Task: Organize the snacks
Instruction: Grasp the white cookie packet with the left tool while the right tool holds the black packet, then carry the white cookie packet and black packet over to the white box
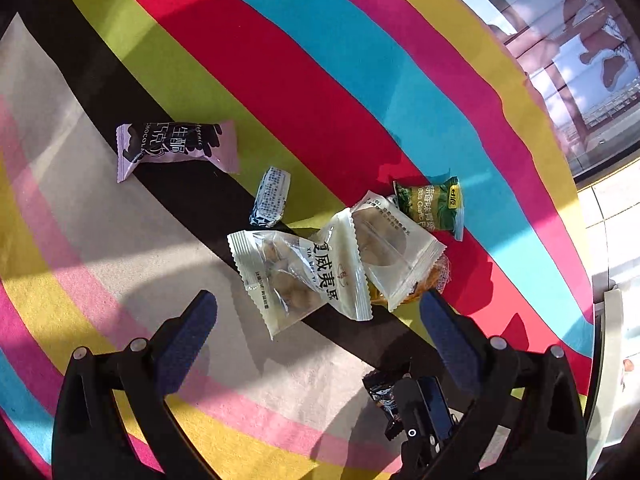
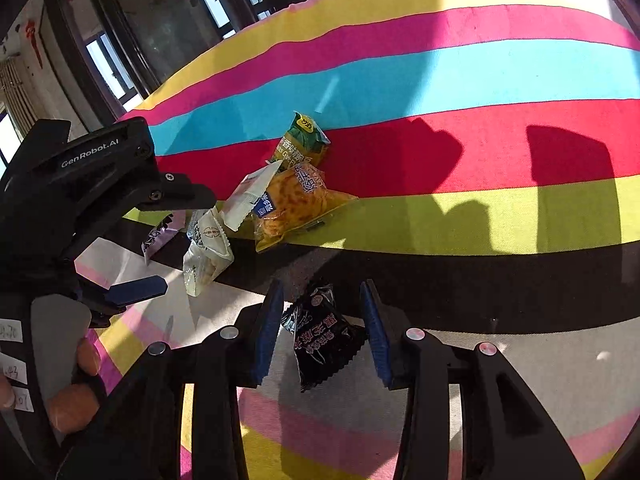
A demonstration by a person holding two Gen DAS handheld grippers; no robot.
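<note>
Several wrapped snacks lie on a striped cloth (image 1: 280,60). In the left wrist view my left gripper (image 1: 316,312) is open just short of two white nut packets (image 1: 304,276), with a green pea packet (image 1: 434,204), a small blue-white candy (image 1: 270,196) and a lilac chocolate bar (image 1: 176,146) beyond. In the right wrist view my right gripper (image 2: 322,308) is open around a black snack packet (image 2: 324,340) that lies on the cloth between the fingers. A yellow chip packet (image 2: 296,204) and the green packet (image 2: 302,140) lie ahead. The left gripper (image 2: 140,288) shows at left.
The cloth's far edge runs along dark window frames (image 2: 120,40). A white table edge (image 1: 612,360) shows at the right of the left wrist view. The black packet (image 1: 380,392) also shows behind the left gripper's right finger.
</note>
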